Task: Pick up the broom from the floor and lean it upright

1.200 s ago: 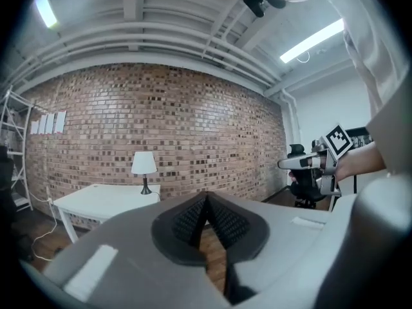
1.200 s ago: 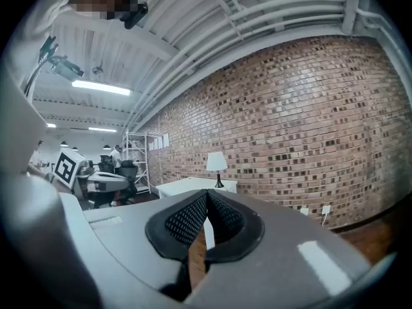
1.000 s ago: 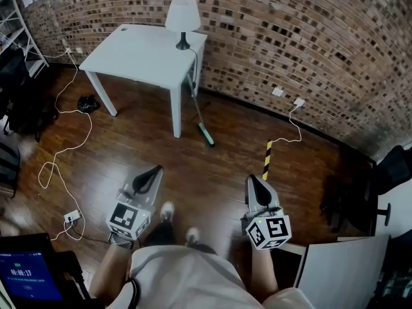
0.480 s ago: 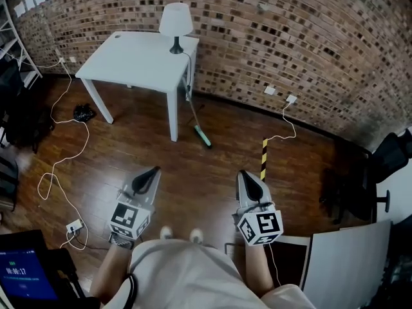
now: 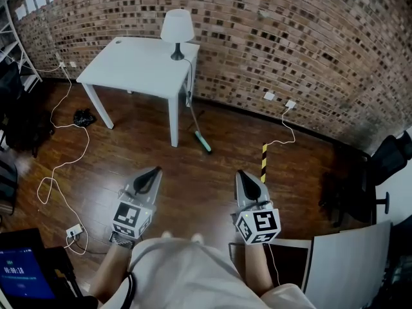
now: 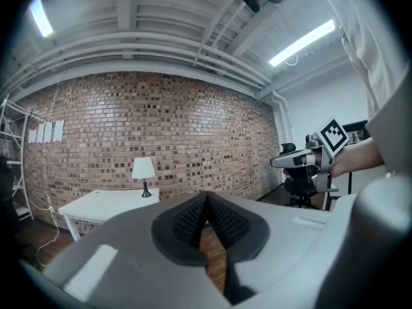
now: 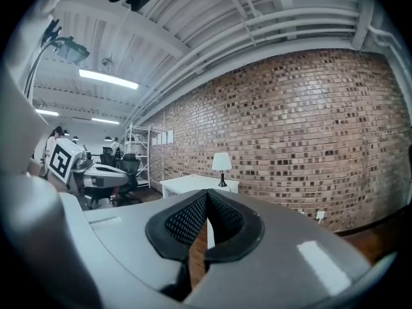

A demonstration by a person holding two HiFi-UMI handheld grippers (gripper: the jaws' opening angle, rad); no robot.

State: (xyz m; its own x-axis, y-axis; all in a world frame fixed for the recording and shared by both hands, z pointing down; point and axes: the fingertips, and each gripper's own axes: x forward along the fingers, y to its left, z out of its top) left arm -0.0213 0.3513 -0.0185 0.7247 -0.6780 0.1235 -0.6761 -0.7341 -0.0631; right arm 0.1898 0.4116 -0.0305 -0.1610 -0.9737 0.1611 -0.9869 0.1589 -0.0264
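The broom (image 5: pixel 203 141) is spotted with its teal head on the wooden floor (image 5: pixel 193 179), its handle slanting up to the white table's (image 5: pixel 138 63) corner, at 12 o'clock and well apart from both tools. The left gripper (image 5: pixel 155 171) and right gripper (image 5: pixel 240 174) are pressed together, with nothing pinched. Bare boards lie between. A white cable (image 5: pixel 64 166) is strewn at 9 o'clock, and a yellow-black strip (image 5: pixel 264 153) is laid at 1 o'clock. The screen's (image 5: pixel 22 272) digits at 7 o'clock cannot be read.

Broom (image 5: pixel 202 140) (green head on floor) leans against white table (image 5: pixel 138 60).
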